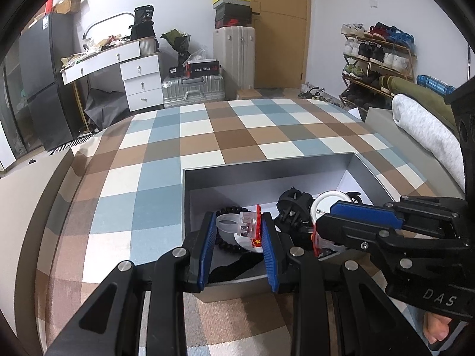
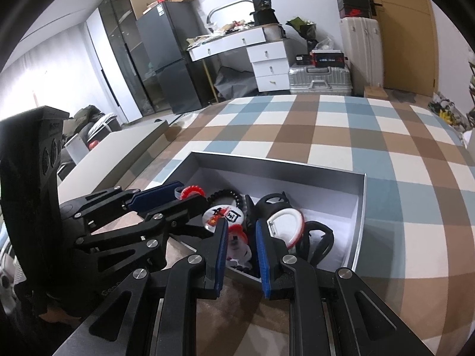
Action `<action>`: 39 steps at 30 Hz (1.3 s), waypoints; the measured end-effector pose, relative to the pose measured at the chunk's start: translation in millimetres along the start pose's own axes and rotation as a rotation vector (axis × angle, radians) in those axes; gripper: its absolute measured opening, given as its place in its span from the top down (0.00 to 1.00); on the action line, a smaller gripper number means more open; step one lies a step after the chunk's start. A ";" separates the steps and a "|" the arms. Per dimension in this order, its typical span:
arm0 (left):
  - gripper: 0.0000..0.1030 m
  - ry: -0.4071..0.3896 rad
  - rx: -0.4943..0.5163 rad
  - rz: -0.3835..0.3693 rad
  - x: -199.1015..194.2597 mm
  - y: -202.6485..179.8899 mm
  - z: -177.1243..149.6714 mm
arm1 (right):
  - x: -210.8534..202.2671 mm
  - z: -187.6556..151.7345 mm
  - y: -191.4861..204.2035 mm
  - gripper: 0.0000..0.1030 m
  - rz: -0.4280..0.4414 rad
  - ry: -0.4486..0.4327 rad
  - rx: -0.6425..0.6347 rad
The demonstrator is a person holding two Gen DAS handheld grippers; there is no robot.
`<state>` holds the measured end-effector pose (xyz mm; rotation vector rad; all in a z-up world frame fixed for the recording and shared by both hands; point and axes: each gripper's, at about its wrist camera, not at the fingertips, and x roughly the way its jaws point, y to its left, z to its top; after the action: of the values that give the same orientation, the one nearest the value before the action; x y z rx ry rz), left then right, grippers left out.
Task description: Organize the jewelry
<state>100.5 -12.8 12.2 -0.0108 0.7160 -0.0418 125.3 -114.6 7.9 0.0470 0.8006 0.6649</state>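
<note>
Jewelry box [image 1: 267, 172]: grey, shallow, rectangular, open-topped, on the checked tablecloth [image 1: 166, 148] of your bench. Contents: black bead bracelet [image 2: 228, 194], round printed badge [image 2: 222, 215], white hoop [image 2: 286, 222], black plastic hair claws [image 1: 292, 200]. Your left claw [image 1: 237, 228] angles down over the near rim, blue ribbed pads pinching a clear plastic ring with red trim [image 1: 249, 222]. Your right claw [image 2: 242, 237] angles down alongside, gripping a red-and-white trinket [image 2: 236, 241].

Checked cloth [image 1: 166, 148] over the work surface; white drawer desk [image 1: 139, 80] (top cluttered); silver suitcase [image 1: 193, 89]; white suitcase [image 1: 234, 56] bearing stacked shoeboxes [image 1: 233, 10]; shoe rack [image 1: 377, 59]; dark fridge [image 2: 166, 59]; wooden door [image 1: 282, 29].
</note>
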 end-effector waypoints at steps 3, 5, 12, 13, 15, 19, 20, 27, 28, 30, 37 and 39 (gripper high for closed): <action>0.77 -0.001 -0.031 -0.046 -1.1 3.1 0.1 | -1.1 1.4 -1.0 0.82 0.005 -0.003 0.008; 0.77 -0.001 -0.034 -0.064 -2.4 2.2 0.0 | -2.2 1.6 -1.5 0.82 0.005 -0.007 0.007; 0.76 -0.010 0.001 -0.075 -10.6 -6.9 -1.1 | -15.6 3.8 -4.4 0.79 0.017 -0.048 0.019; 0.76 -0.013 0.005 -0.077 -12.5 -7.6 -1.3 | -17.6 4.2 -4.9 0.78 0.013 -0.051 0.021; 0.61 -0.022 0.009 -0.081 -17.1 -8.2 -1.8 | -23.0 3.9 -6.4 0.63 0.002 -0.061 0.022; 0.38 -0.050 0.008 -0.093 -27.4 -7.4 -3.5 | -36.9 -0.4 -9.7 0.43 -0.030 -0.097 0.017; 0.37 -0.050 0.010 -0.096 -28.9 -7.4 -3.6 | -39.6 -1.3 -11.7 0.42 -0.028 -0.102 0.026; 0.20 -0.061 -0.002 -0.081 -40.0 -4.4 -11.6 | -54.9 -8.4 -16.5 0.05 -0.053 -0.125 0.026; 0.19 -0.058 -0.005 -0.077 -40.5 -3.7 -13.1 | -59.5 -10.2 -16.2 0.02 -0.062 -0.142 0.028; 0.16 -0.066 -0.011 -0.067 -42.6 -2.3 -16.3 | -64.5 -12.8 -15.0 0.00 -0.056 -0.156 0.024; 0.04 -0.125 -0.040 -0.072 -54.9 5.9 -33.1 | -66.0 -25.4 -12.5 0.00 -0.060 -0.176 -0.008; 0.04 -0.134 -0.039 -0.067 -56.4 7.4 -34.4 | -65.5 -29.4 -11.2 0.00 -0.065 -0.190 -0.018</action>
<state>35.6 -2.9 23.0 -0.0741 0.5827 -0.0904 78.1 -166.8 26.5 0.0666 0.6106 0.5961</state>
